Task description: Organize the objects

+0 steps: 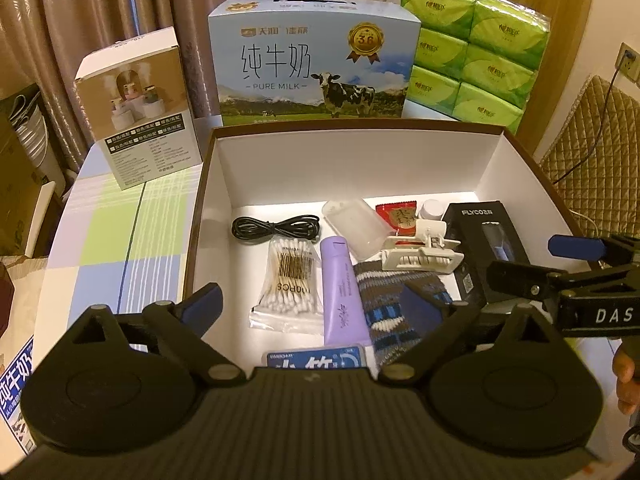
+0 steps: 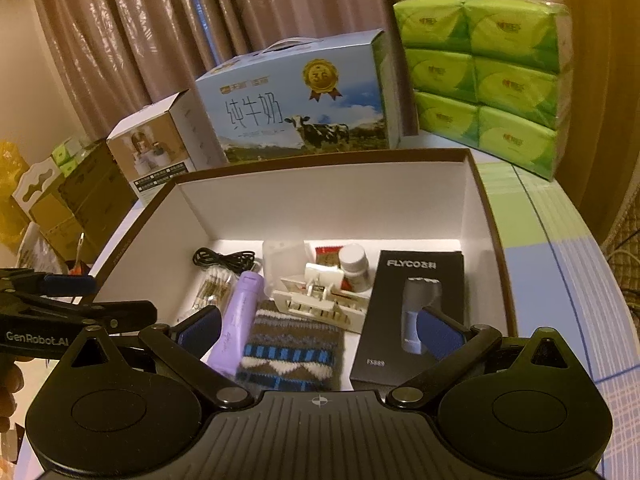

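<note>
Left wrist: the left gripper (image 1: 316, 304), jaws apart and empty, hovers over the box (image 1: 352, 126), holding cotton swabs (image 1: 290, 280) and a purple tube (image 1: 344, 292).

Right wrist: the right gripper (image 2: 318, 326), likewise spread, faces a sock (image 2: 294, 348) touching the shaver box (image 2: 412, 312); a careless grab could snag both.

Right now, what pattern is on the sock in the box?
The sock has knitted bands in brown, grey, blue, black and white zigzags; it shows best in the right wrist view.

Both wrist views overlook the open box (image 1: 516, 160) closely.
</note>
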`<move>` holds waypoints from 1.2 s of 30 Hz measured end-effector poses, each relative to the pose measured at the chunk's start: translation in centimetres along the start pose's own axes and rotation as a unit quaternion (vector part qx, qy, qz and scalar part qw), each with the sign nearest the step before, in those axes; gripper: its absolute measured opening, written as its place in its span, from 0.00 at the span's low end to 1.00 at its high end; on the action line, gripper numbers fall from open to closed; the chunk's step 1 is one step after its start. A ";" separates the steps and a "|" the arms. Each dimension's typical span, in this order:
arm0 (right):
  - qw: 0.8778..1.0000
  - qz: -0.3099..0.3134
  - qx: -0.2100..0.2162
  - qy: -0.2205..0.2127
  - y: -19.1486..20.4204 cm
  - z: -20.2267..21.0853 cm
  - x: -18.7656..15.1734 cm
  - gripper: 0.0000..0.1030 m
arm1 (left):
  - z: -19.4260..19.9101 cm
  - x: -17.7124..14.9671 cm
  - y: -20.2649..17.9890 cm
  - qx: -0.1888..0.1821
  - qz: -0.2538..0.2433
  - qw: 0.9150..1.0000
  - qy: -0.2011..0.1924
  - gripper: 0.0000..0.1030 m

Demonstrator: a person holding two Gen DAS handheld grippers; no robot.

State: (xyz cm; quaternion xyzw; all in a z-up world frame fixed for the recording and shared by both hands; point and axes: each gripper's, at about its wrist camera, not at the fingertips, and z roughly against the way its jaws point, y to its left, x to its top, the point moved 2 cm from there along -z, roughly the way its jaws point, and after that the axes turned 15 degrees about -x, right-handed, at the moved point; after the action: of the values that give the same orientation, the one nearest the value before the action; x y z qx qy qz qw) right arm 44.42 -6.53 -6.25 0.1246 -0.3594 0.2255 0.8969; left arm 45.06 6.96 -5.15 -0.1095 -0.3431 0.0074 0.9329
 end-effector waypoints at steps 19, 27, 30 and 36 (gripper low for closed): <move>1.000 -0.021 -0.010 -0.010 -1.4 6.2 -2.5 0.98 | 5.0 -3.0 -3.4 0.011 0.010 1.000 -0.011 0.97; 1.000 -0.026 -0.005 -0.003 -2.2 9.1 -4.1 0.98 | 7.3 -5.0 -5.4 0.014 0.009 1.000 -0.018 0.97; 1.000 -0.026 -0.004 -0.003 -2.5 10.1 -4.7 0.98 | 8.1 -5.8 -6.2 0.016 0.011 1.000 -0.019 0.97; 1.000 -0.022 -0.002 0.000 -3.1 12.1 -6.0 0.98 | 9.7 -7.5 -7.5 0.023 0.015 0.999 -0.022 0.97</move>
State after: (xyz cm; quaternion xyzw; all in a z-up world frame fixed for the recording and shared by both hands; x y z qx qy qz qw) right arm 34.92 -15.76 -2.05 0.1304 -0.3573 0.2053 0.9018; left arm 32.65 0.92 -1.19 -0.0924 -0.3620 0.0314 0.9270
